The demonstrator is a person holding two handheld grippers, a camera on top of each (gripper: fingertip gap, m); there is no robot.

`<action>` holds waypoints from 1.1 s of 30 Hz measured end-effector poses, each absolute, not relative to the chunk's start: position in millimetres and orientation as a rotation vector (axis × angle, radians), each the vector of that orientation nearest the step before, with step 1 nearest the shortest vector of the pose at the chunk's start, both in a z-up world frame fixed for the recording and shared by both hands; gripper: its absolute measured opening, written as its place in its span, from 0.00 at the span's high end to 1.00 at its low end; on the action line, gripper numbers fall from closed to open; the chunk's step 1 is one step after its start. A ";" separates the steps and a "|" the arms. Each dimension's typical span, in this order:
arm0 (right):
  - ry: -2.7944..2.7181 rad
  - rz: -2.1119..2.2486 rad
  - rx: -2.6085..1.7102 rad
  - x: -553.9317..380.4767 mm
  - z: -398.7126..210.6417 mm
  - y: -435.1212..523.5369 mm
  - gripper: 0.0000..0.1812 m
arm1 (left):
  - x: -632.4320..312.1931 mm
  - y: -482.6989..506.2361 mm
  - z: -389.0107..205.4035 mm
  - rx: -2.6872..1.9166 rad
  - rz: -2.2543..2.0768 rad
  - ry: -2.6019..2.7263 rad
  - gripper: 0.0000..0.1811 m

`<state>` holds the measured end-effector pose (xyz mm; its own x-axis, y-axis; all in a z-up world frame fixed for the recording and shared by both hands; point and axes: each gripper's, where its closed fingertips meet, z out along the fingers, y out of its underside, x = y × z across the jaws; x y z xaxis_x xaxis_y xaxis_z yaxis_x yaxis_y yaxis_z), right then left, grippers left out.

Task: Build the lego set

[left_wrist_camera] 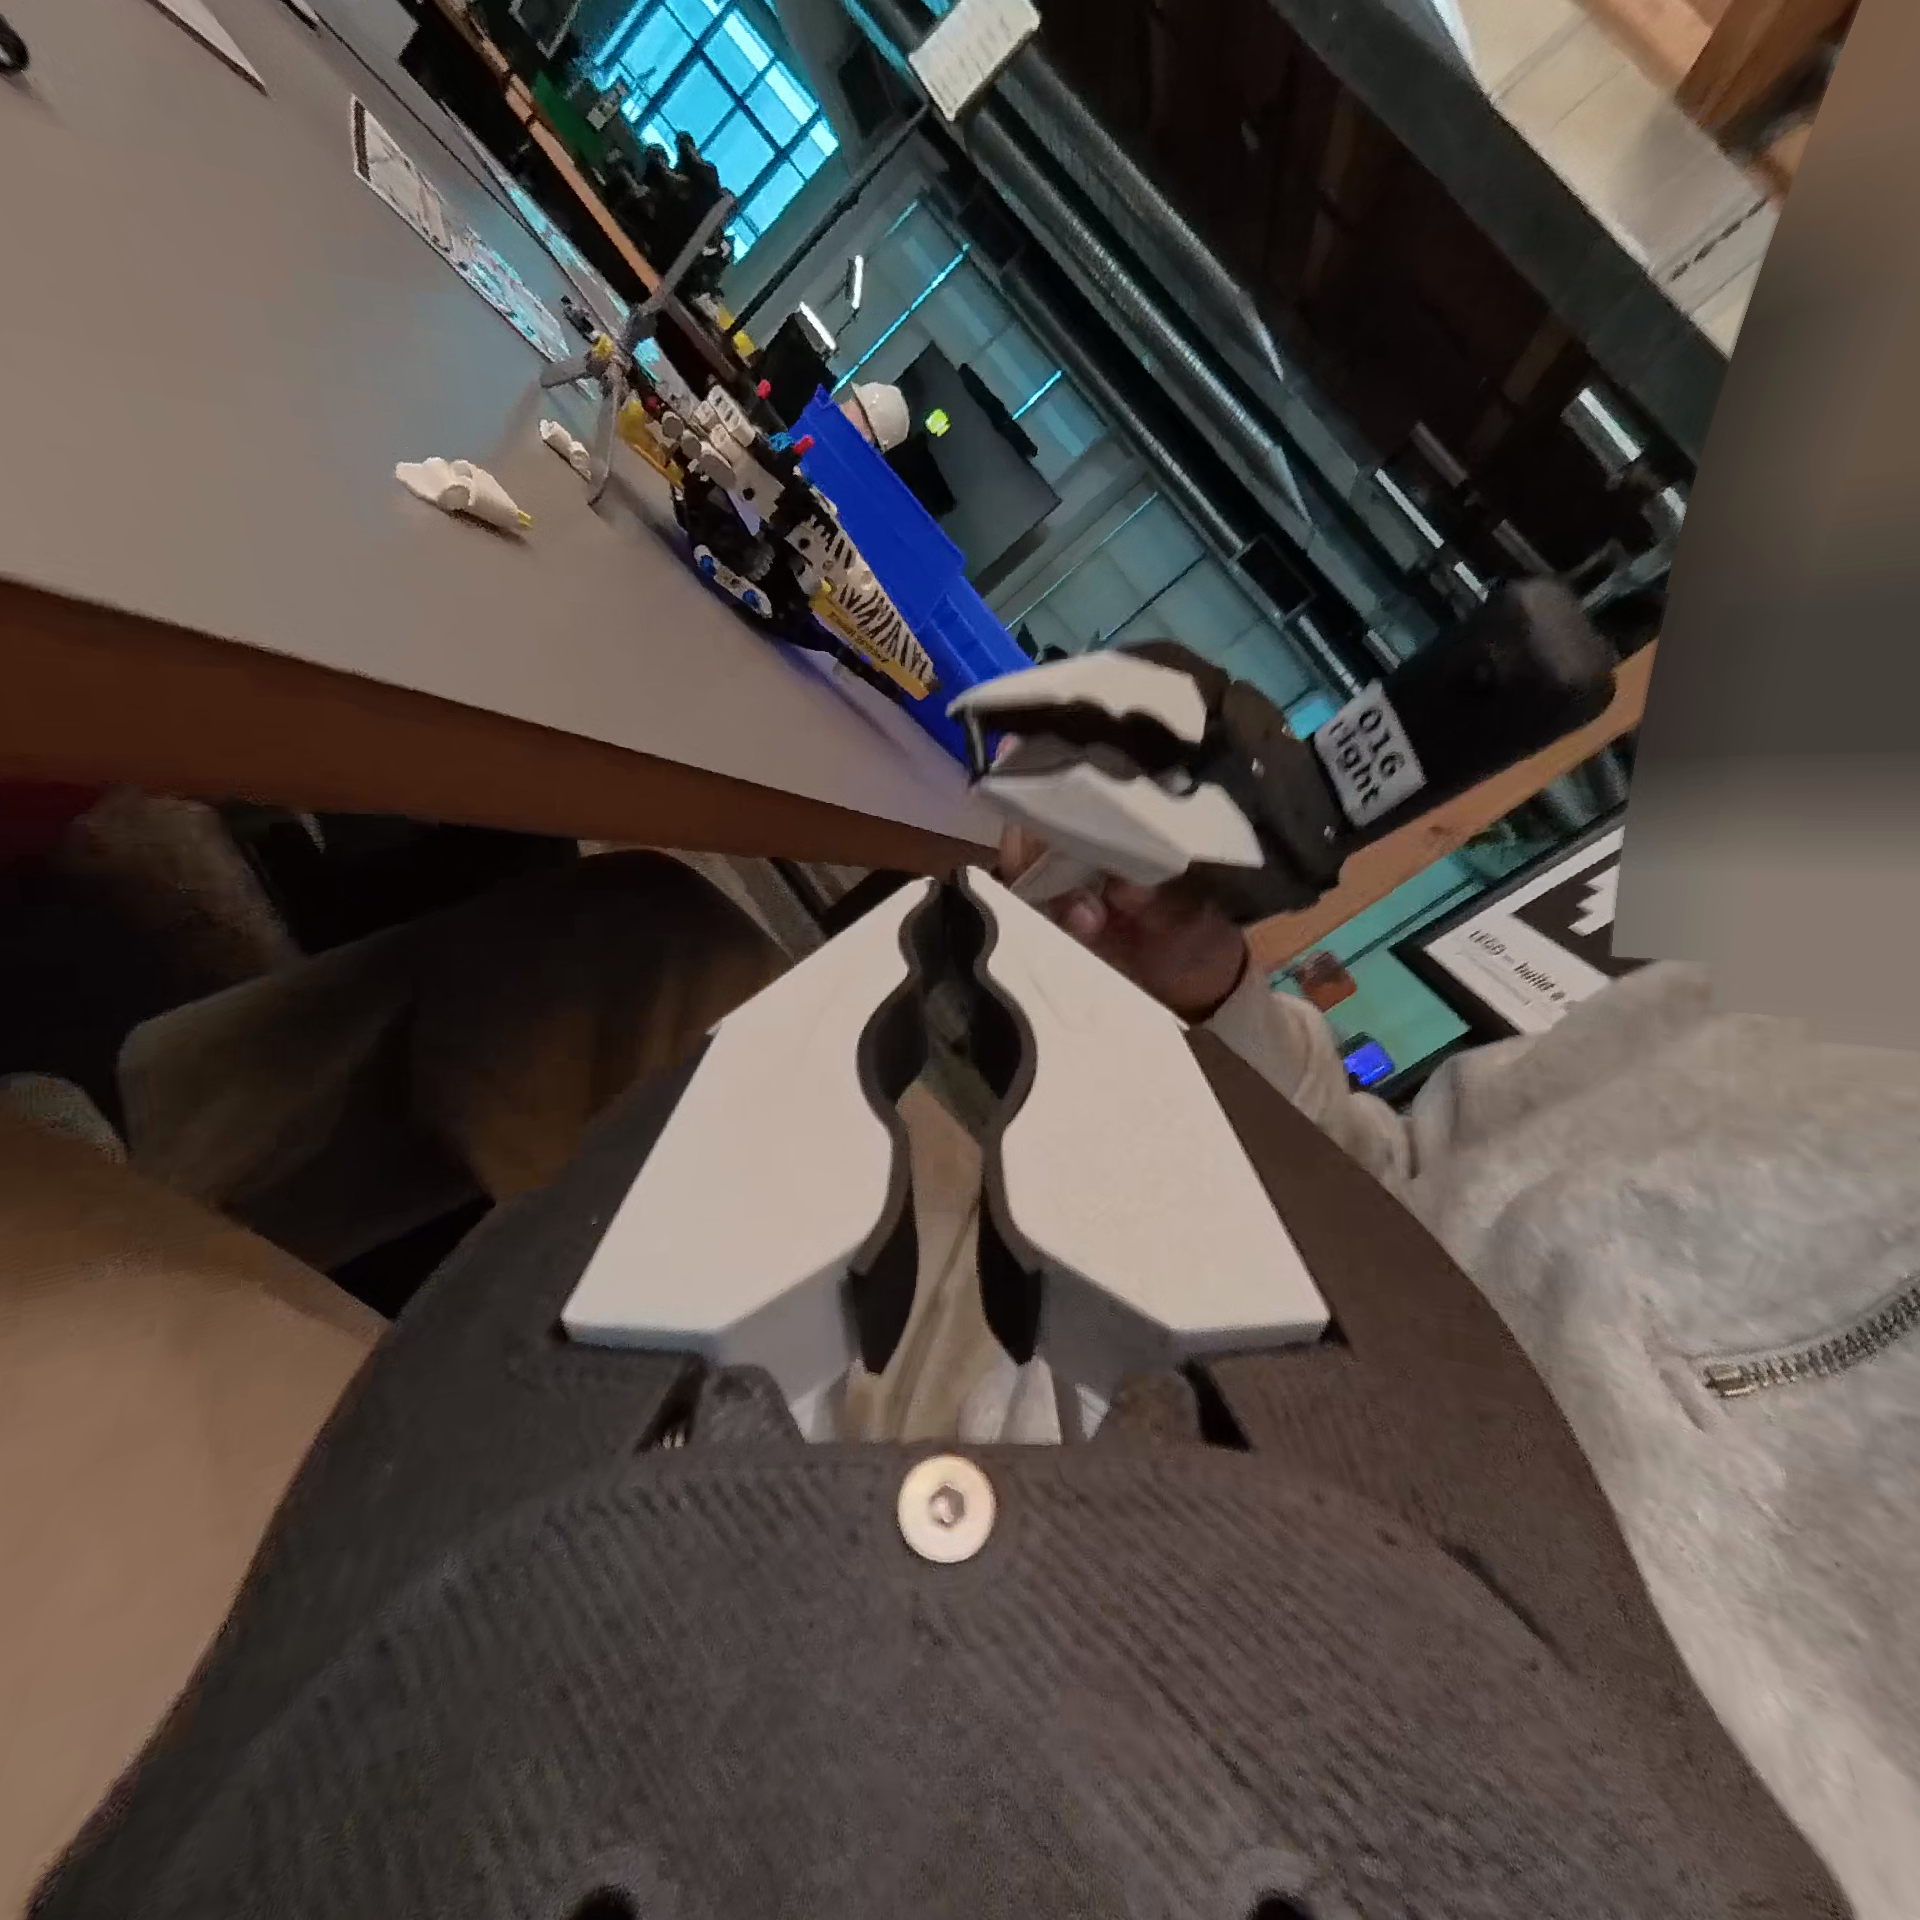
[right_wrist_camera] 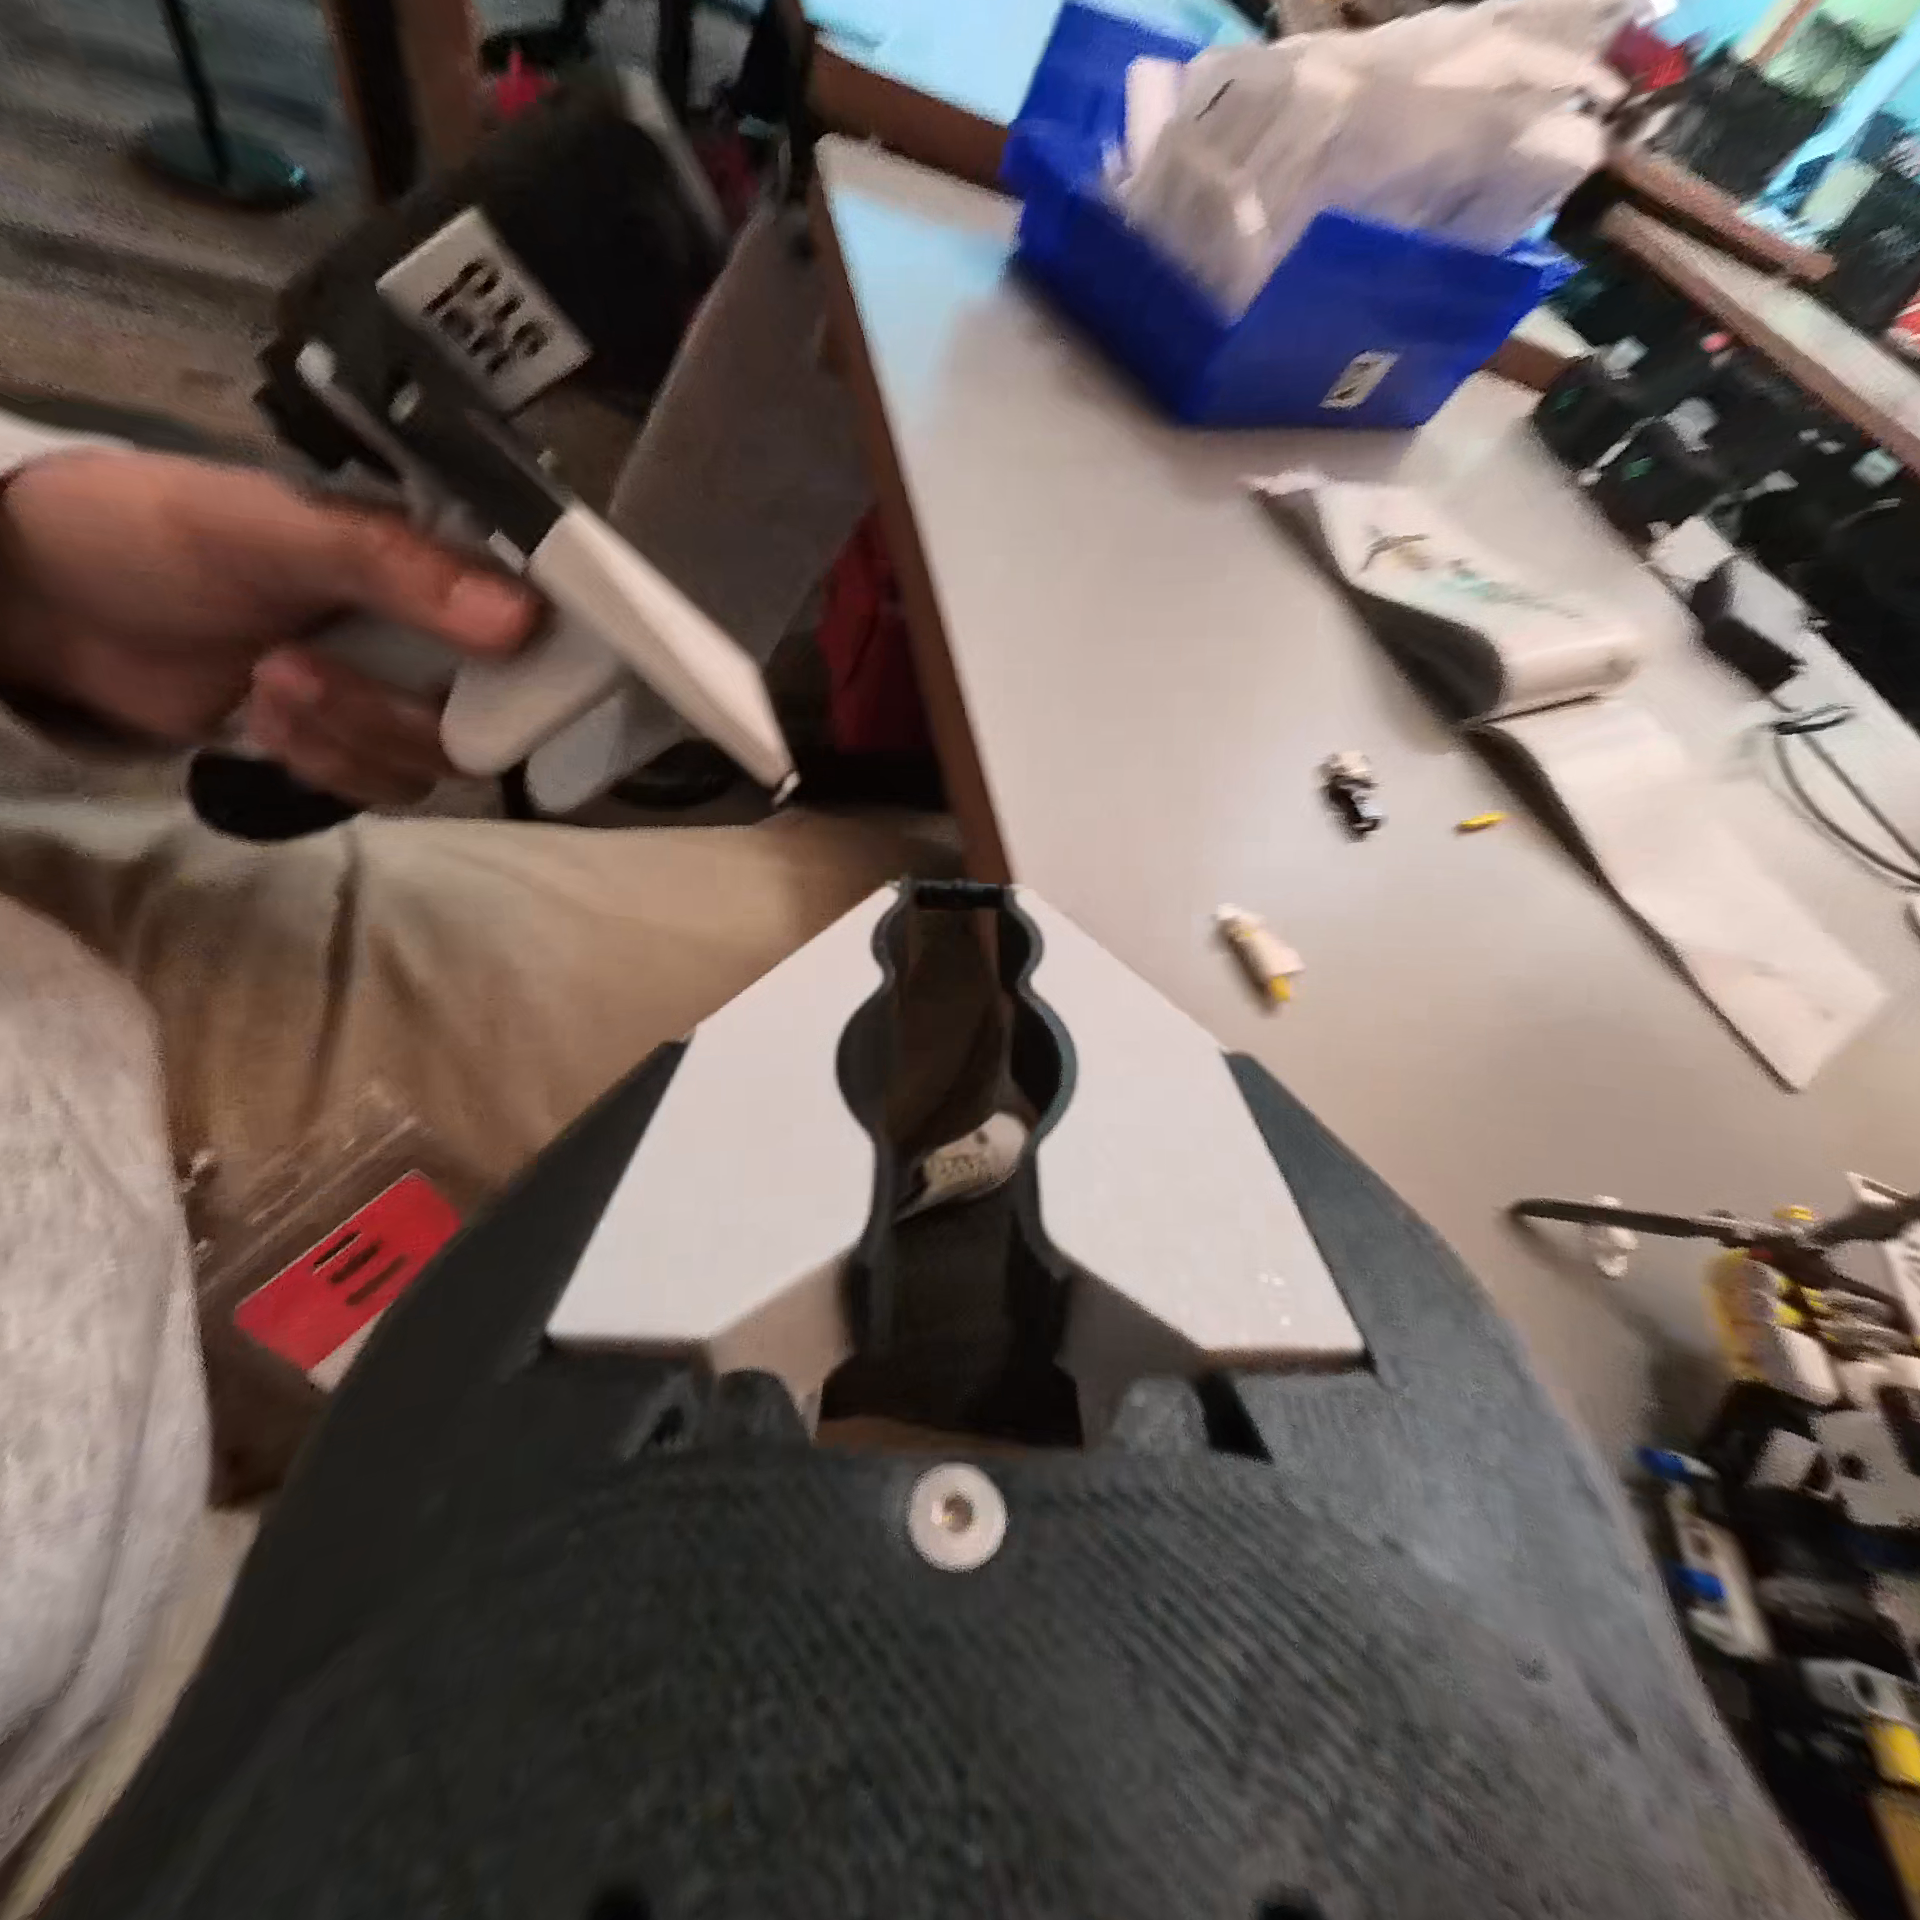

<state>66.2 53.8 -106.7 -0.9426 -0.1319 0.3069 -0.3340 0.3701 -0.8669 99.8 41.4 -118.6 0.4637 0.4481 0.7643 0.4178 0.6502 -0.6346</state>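
One blue plastic bin [right_wrist_camera: 1340, 332] sits upper right of the right wrist view. One partly built lego helicopter [left_wrist_camera: 748, 488] stands centre-left of the left wrist view, with two loose white pieces [left_wrist_camera: 462, 488] at its left.

A grey surface [right_wrist_camera: 1091, 644] with a brown edge carries a blue bin [right_wrist_camera: 1299, 301] at its far end, a part-built lego model [left_wrist_camera: 769, 509] beside it, loose white pieces [left_wrist_camera: 462, 488] and paper sheets [right_wrist_camera: 1662, 831].

Blue bin [right_wrist_camera: 1340, 343] holding white bags [right_wrist_camera: 1351, 114], far table [right_wrist_camera: 1091, 623] corner.
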 end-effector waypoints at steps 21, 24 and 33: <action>-2.206 1.632 0.270 -38.9 -45.1 56.7 0.93 | -42.0 27.4 -60.9 -1.140 0.509 -0.919 0.84; -2.332 1.469 0.248 -46.6 -85.2 58.6 0.92 | -42.3 34.7 -73.5 -1.186 0.455 -0.950 0.86; -2.268 1.634 0.254 -24.9 -73.9 54.5 0.93 | -19.1 49.3 -79.8 -1.077 0.224 -0.925 0.94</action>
